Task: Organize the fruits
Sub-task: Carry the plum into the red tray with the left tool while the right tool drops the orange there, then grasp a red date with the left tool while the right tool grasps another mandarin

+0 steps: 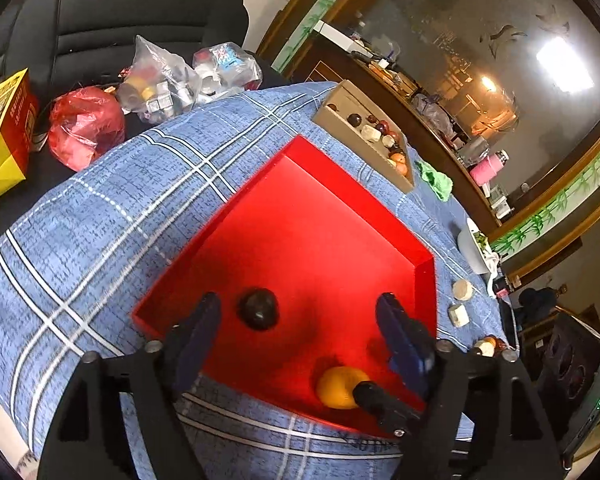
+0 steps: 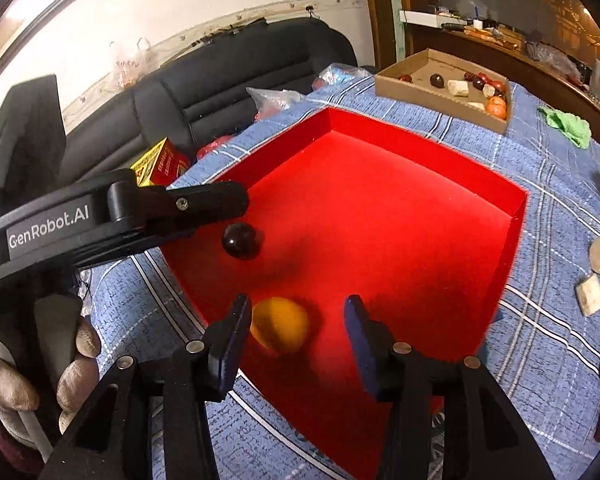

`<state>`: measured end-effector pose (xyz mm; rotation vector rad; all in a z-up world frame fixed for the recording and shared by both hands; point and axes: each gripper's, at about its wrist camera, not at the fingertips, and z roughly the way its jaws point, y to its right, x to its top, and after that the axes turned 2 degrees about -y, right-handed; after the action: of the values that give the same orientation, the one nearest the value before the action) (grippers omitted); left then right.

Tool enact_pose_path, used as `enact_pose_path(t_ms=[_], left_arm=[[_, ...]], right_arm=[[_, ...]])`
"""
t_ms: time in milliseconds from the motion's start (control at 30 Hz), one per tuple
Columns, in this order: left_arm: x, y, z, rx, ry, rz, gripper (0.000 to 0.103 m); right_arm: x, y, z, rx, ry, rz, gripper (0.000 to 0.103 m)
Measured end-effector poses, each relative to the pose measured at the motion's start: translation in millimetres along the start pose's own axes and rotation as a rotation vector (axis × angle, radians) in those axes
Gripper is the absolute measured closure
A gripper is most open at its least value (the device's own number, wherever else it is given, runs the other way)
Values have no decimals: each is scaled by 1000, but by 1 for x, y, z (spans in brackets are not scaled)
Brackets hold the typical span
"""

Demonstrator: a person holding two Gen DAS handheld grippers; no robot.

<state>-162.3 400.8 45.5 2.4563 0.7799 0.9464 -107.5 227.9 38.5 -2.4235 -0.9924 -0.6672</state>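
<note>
Both tools gape empty over the red tray [image 1: 364,196] on the desk [image 1: 100,240]; left tool [image 1: 300,312] astride dark round fruit [image 1: 258,309], right tool [image 2: 298,316] beside orange fruit [image 2: 280,330]; both look light, smooth, apt to roll; pinch across the middle.

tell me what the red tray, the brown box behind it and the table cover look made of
Red tray: probably card or thin board with a smooth matte red coating; thin, straight folded-looking walls.
Brown box: looks like plain cardboard; dull tan surface, thin walls.
Table cover: woven fabric, blue with white check lines; visible weave texture, and it drapes over the edge.
</note>
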Motion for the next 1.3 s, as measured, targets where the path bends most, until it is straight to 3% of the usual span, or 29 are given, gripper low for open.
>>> enact_pose_path(t_ms=[100, 233, 333, 600, 767, 1000, 1200, 1300], left_arm=[[-5, 10, -5, -53, 4, 5, 21], [-13, 34, -10, -69, -9, 50, 21], [-19, 51, -11, -74, -26, 78, 21], [-48, 107, 10, -110, -107, 205, 21], [-69, 141, 34, -128, -184, 267, 21], [-94, 177, 50, -140, -236, 358, 21], [-109, 213, 69, -141, -267, 439, 22], [-114, 227, 82, -144, -290, 468, 30]], right_arm=[[-4, 5, -18, 2, 33, 20, 49], [-17, 19, -48, -19, 84, 55, 40], [-34, 38, -74, -50, 119, 88, 39], [-111, 133, -157, -236, 184, 287, 39], [-148, 193, -188, -330, 190, 445, 40], [-166, 241, -191, -370, 190, 546, 40], [-163, 254, -169, -371, 157, 540, 41], [-160, 259, -158, -370, 136, 536, 52]])
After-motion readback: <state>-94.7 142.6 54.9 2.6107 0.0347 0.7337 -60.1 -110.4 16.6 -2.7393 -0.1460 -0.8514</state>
